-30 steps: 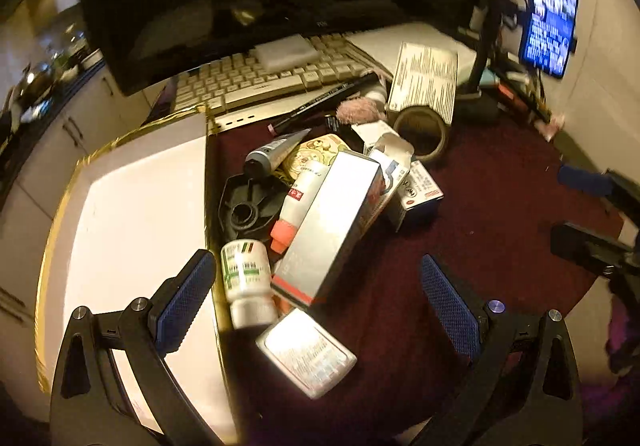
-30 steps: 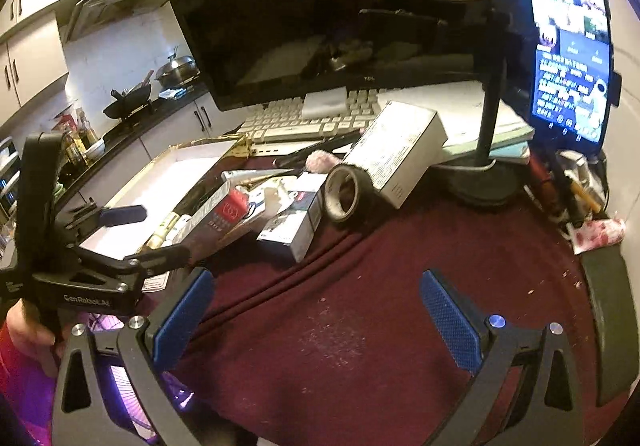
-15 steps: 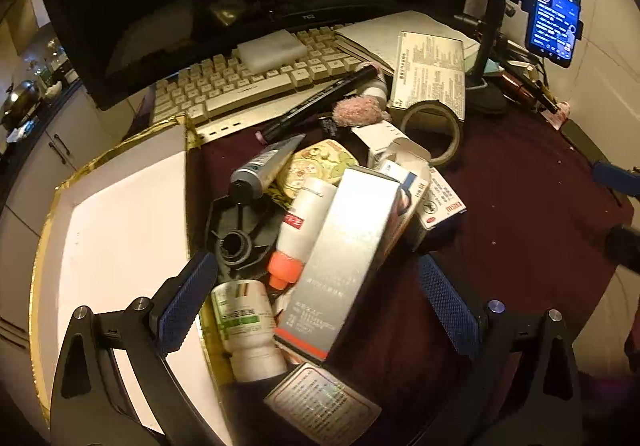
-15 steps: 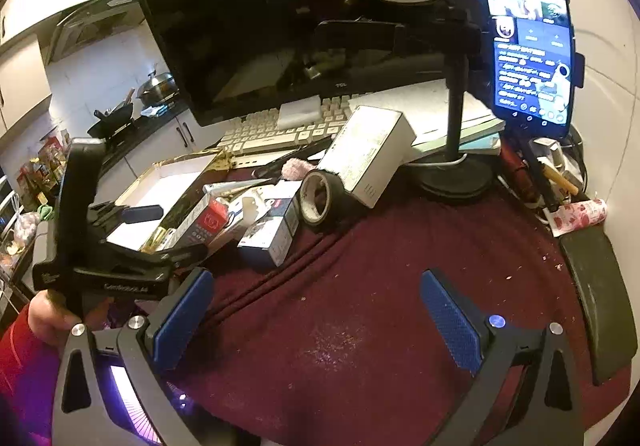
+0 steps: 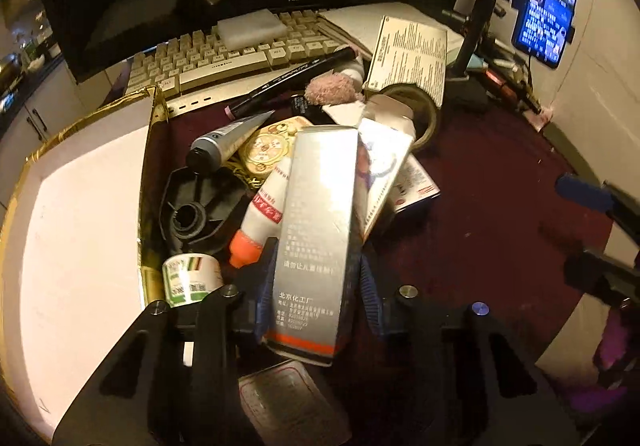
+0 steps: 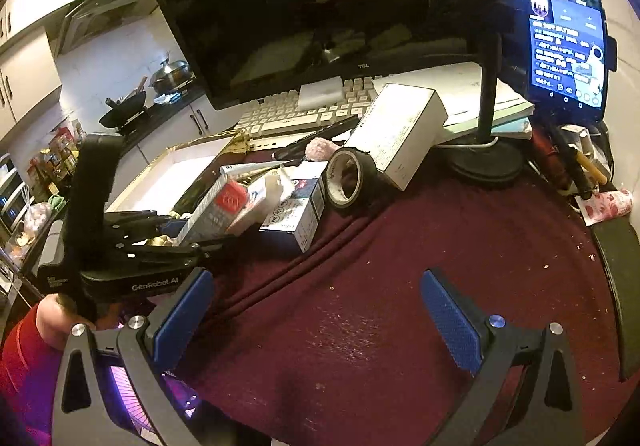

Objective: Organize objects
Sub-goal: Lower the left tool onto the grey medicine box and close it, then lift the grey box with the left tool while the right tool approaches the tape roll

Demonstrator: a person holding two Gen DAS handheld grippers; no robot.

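A tall silver carton (image 5: pixel 316 230) with a red band lies on top of a heap of clutter on the maroon cloth (image 6: pixel 380 306). My left gripper (image 5: pixel 316 262) is closing on the carton's near end, and both blue pads touch its sides. Beside it lie a white bottle with an orange cap (image 5: pixel 264 213), a small green-labelled bottle (image 5: pixel 192 278), a grey tube (image 5: pixel 224 145) and a black plastic part (image 5: pixel 196 209). In the right wrist view the left gripper (image 6: pixel 188 234) holds the same carton (image 6: pixel 216 209). My right gripper (image 6: pixel 316 310) hovers open over bare cloth.
A white gold-rimmed tray (image 5: pixel 80 205) lies left of the heap. Behind it are a keyboard (image 5: pixel 224 53), a tape roll (image 6: pixel 348 177), a white box (image 6: pixel 400 125) and a phone on a stand (image 6: pixel 564 17). A flat silver packet (image 5: pixel 288 402) lies under the left gripper.
My left gripper came down and forward onto the heap, and its jaws went from wide open to closed against the silver carton. The right gripper stayed open and barely moved.
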